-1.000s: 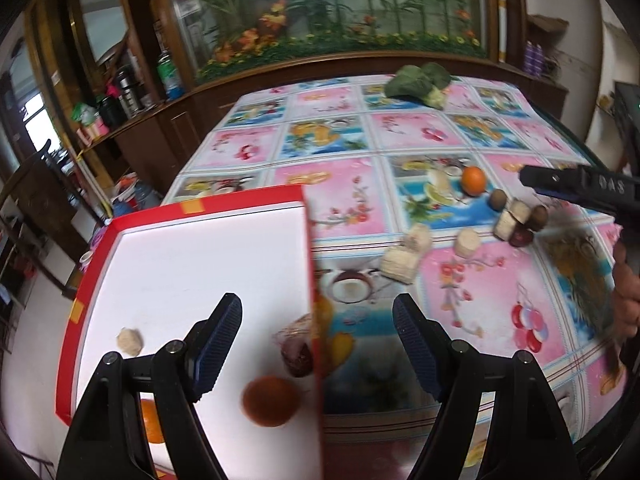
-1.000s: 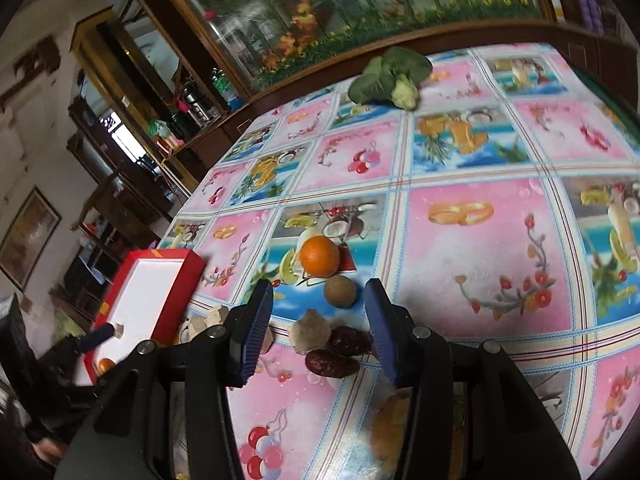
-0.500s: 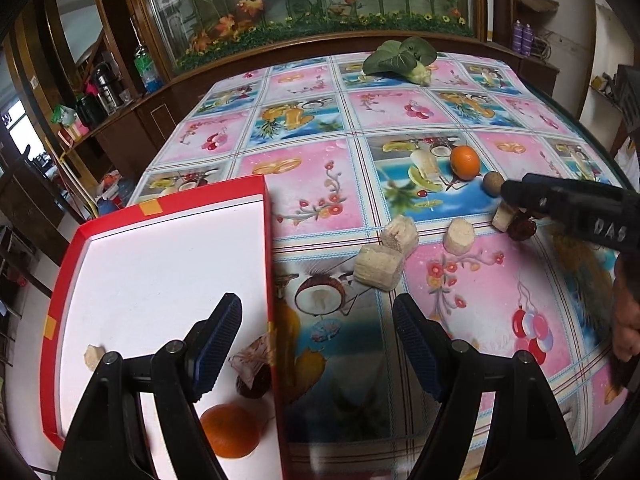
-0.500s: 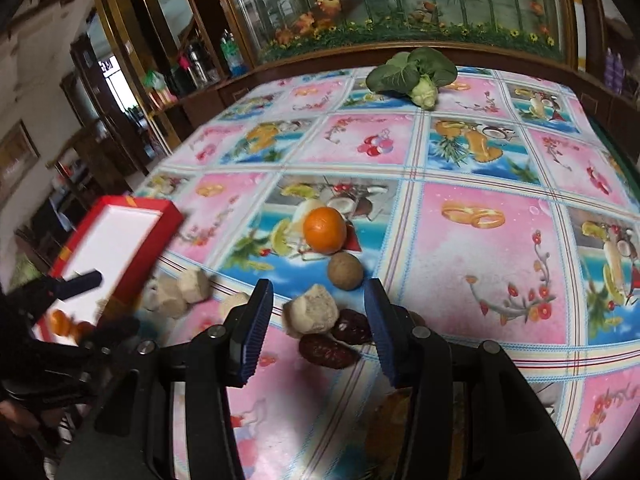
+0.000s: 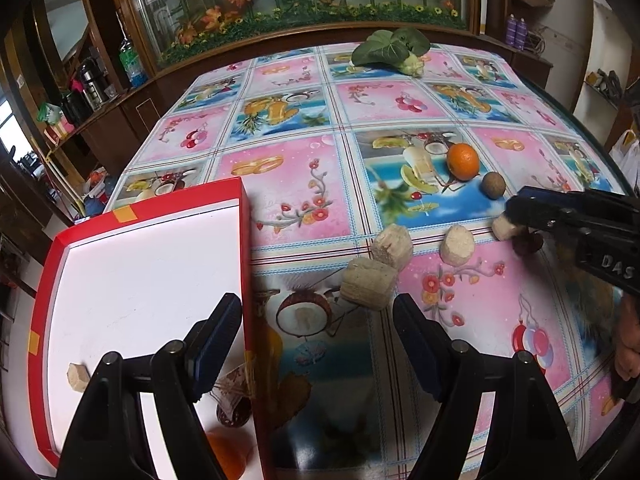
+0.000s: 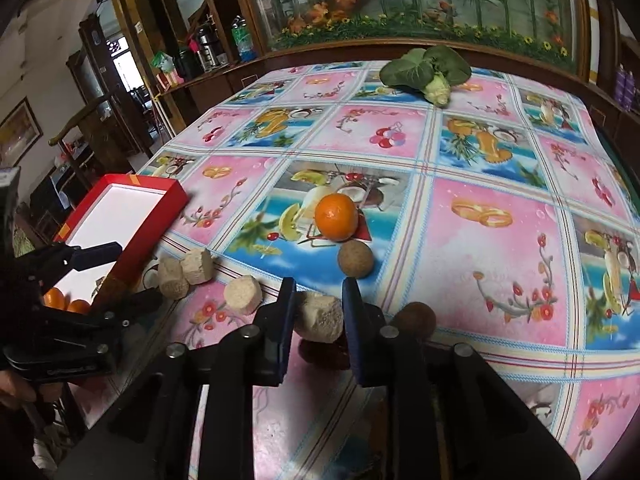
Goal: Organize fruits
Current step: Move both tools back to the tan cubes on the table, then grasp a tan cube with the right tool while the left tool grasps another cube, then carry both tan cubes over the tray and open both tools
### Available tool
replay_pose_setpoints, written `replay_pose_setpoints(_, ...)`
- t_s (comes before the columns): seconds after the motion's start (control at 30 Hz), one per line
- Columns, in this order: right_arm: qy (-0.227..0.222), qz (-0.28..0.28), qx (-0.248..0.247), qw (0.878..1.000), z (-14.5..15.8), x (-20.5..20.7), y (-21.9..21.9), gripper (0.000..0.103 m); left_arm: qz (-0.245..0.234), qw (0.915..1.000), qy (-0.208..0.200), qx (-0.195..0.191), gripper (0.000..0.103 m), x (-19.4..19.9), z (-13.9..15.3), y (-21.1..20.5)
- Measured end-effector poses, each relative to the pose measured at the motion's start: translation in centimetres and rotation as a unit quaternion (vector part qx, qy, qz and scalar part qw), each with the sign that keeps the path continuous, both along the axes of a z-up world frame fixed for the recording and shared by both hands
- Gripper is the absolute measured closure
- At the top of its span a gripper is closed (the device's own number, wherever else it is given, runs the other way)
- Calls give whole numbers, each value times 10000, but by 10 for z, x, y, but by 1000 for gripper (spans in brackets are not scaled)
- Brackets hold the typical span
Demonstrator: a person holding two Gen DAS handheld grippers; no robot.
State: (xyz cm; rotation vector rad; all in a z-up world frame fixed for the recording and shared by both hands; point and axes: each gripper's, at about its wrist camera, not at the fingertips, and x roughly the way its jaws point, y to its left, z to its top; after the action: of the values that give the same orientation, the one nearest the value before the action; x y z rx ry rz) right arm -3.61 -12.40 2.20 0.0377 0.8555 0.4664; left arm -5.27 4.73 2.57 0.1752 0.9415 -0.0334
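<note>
My right gripper is shut on a beige fruit chunk low over the tablecloth, with a dark red date just beneath it. In the left wrist view the same gripper comes in from the right and pinches that chunk. Open and holding nothing, my left gripper straddles the right wall of the red tray. The tray holds a small beige chunk, a date and an orange. Loose on the cloth are an orange, two brown round fruits and three beige chunks.
A leafy green vegetable lies at the far end of the table. A wooden cabinet with a glass front runs behind it. A hand holds the right gripper's handle at the right edge.
The right gripper's fingers have narrowed and closed on the beige chunk. The left gripper has risen and moved away from the fruit in the tray, still open.
</note>
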Motion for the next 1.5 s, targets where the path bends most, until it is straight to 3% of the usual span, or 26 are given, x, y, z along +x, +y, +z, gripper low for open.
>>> replay_pose_setpoints(0.27,30,-342,536,9980,10,4,-22,78,18,10000,-48,71,25,10,2,-3)
replay_pose_setpoints(0.47,150,-511,767,9956,10,7,-30,78,-379,9986,-315,193,25,6,13,-12)
replay_pose_setpoints(0.67,142,-525,801,9953,10,7,-32,78,-632,9978,-54,188,27,15,-2,-18)
replay_pose_setpoints(0.83,141,-523,818,9952,10,7,-32,78,-658,9975,207,-172,61,22,-12,-12)
replay_pose_setpoints(0.93,144,-517,823,9952,11,8,-33,78,-732,9965,249,-329,74,22,-13,-13)
replay_pose_setpoints(1.07,3,-465,845,9953,14,4,-30,78,-684,9965,192,-450,74,20,-11,-12)
replay_pose_setpoints(1.33,-246,-158,978,9948,19,-4,-10,78,-401,9938,-525,-897,74,-10,39,18)
replay_pose_setpoints(1.5,-144,46,973,9951,16,-6,21,78,68,9910,-1020,-866,74,-27,67,56)
